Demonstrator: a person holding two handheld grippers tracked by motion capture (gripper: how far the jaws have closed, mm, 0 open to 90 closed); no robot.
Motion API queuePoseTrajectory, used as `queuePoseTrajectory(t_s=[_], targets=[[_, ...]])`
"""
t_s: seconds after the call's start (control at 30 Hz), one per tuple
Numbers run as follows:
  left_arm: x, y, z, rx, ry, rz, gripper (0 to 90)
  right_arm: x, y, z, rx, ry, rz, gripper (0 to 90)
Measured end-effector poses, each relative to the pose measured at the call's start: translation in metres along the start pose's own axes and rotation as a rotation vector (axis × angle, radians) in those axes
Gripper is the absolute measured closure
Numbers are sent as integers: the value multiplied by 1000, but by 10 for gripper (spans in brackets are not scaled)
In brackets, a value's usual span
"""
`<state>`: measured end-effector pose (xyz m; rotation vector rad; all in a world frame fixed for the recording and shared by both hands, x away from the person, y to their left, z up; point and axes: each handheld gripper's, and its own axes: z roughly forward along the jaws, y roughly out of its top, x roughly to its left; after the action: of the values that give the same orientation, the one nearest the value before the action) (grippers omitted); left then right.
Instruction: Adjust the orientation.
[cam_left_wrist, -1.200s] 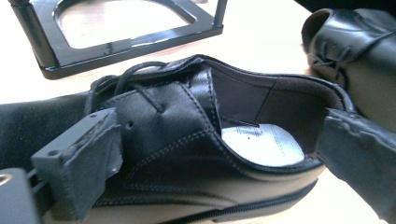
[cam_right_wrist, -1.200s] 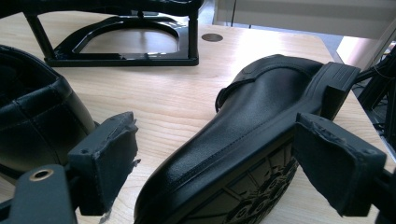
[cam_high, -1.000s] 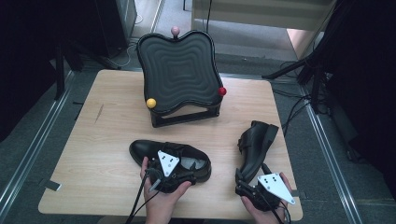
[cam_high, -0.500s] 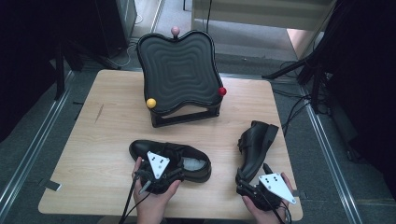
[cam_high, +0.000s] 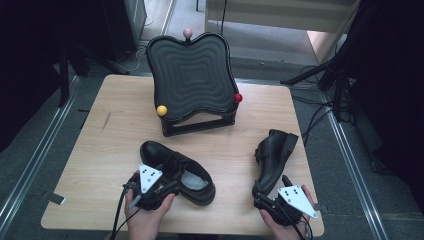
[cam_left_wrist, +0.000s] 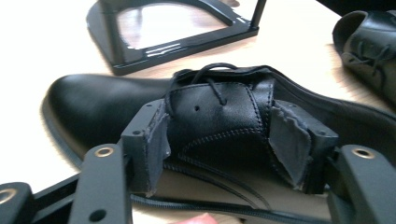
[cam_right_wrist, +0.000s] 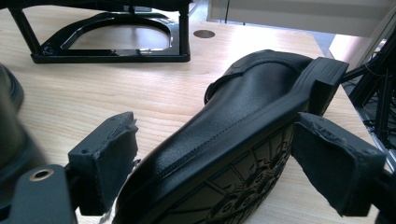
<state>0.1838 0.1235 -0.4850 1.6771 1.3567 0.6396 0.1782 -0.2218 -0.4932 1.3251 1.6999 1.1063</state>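
Note:
A black lace-up shoe (cam_high: 176, 171) stands upright on the table (cam_high: 125, 130) at the front left, toe to the left. My left gripper (cam_high: 156, 187) is at its near side. In the left gripper view that gripper (cam_left_wrist: 219, 135) is open, its pads (cam_left_wrist: 156, 140) straddling the laced tongue (cam_left_wrist: 215, 109). A second black shoe (cam_high: 274, 156) lies on its side at the front right. My right gripper (cam_high: 267, 199) is at its toe end. The right gripper (cam_right_wrist: 219, 154) stands open, with the shoe (cam_right_wrist: 243, 121) and its treaded sole (cam_right_wrist: 243, 186) between the pads (cam_right_wrist: 109, 154).
A black tilted wavy stand (cam_high: 192, 77) with pink (cam_high: 188, 33), yellow (cam_high: 161, 110) and red (cam_high: 238, 97) knobs occupies the table's back middle, its open base frame (cam_right_wrist: 107, 42) facing me. Cables and metal rails lie on the floor around the table.
My left gripper has slid a little to the left along the upright shoe. Both shoes and the right gripper have stayed in place.

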Motion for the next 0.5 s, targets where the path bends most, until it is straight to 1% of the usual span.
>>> queuePoseTrajectory(t_s=[0.13, 0.2, 0.23, 0.3, 0.33, 0.4, 0.43, 0.5], targets=[[20, -3, -13, 3, 16, -9, 472, -2, -1, 0, 2, -4, 5, 149], [30, -6, -19, -1, 25, -8, 499, -3, -1, 1, 3, -4, 8, 149], [35, -8, -23, -3, 23, -7, 507, -3, -1, 1, 4, -5, 10, 149], [42, -11, -30, -4, 6, -12, 539, -3, -1, 1, 5, -6, 12, 150], [45, -12, -32, -5, 4, -14, 561, -3, -1, 1, 7, -7, 12, 150], [47, -14, -35, -5, 16, -7, 589, -2, -2, 2, 8, -9, 12, 150], [47, -14, -35, -5, 16, -7, 582, -2, -2, 2, 8, -9, 12, 150], [48, -18, -35, 16, 10, -17, 566, 1, -2, 3, 14, -8, 7, 150]])
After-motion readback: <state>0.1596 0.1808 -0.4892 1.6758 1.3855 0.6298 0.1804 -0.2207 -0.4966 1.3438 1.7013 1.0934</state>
